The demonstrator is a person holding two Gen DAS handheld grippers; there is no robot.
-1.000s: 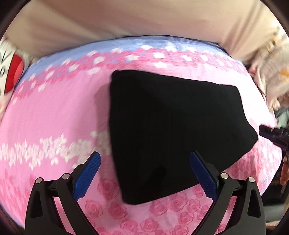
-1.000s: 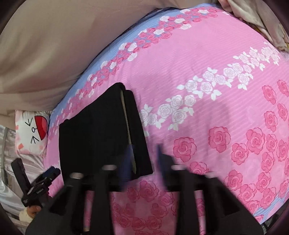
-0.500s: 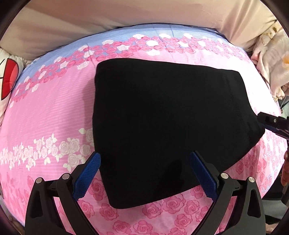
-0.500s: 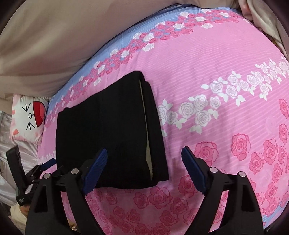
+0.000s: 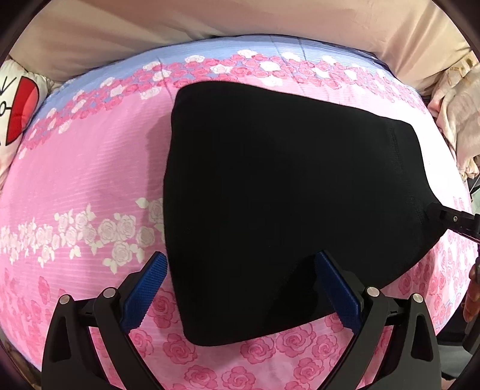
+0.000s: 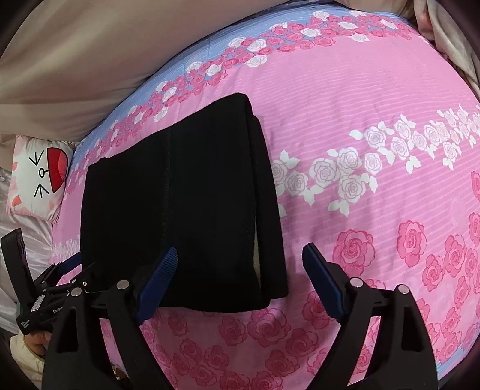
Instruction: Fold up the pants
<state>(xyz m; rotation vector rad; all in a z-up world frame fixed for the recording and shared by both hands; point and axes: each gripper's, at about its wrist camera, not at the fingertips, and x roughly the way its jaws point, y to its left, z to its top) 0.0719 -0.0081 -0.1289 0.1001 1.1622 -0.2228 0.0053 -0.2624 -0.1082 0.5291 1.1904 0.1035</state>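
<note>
- Pants (image 5: pixel 288 210): black, folded into a compact, roughly rectangular bundle that lies flat on the bed; in the right wrist view (image 6: pixel 180 207) stacked layers show along the bundle's right edge, with a narrow pale gap between two of them.
- Bedspread (image 5: pixel 90 180): pink with a rose print, a band of white roses across the middle and a blue strip with small roses along the far edge (the pants lie near that far strip, toward the left part of the bed as the right wrist view shows it (image 6: pixel 360 210)).
- Left tongs (image 5: pixel 240 288): spread wide, blue pads apart, poised over the near edge of the pants; nothing is pinched, and whether the pads touch the cloth cannot be told.
- Right tongs (image 6: pixel 237 279): spread wide, nothing pinched; the left pad sits over the near edge of the bundle, the right pad over bare bedspread beside it.
- Right tongs, as seen from the left wrist (image 5: pixel 450 219): a black tip at the right-hand edge of the pants.
- Pillow (image 6: pixel 39 177): white with a cartoon face and a red patch, beyond the bedspread's left end.
- Beige fabric (image 5: pixel 240 21): fills the background behind the bed.
</note>
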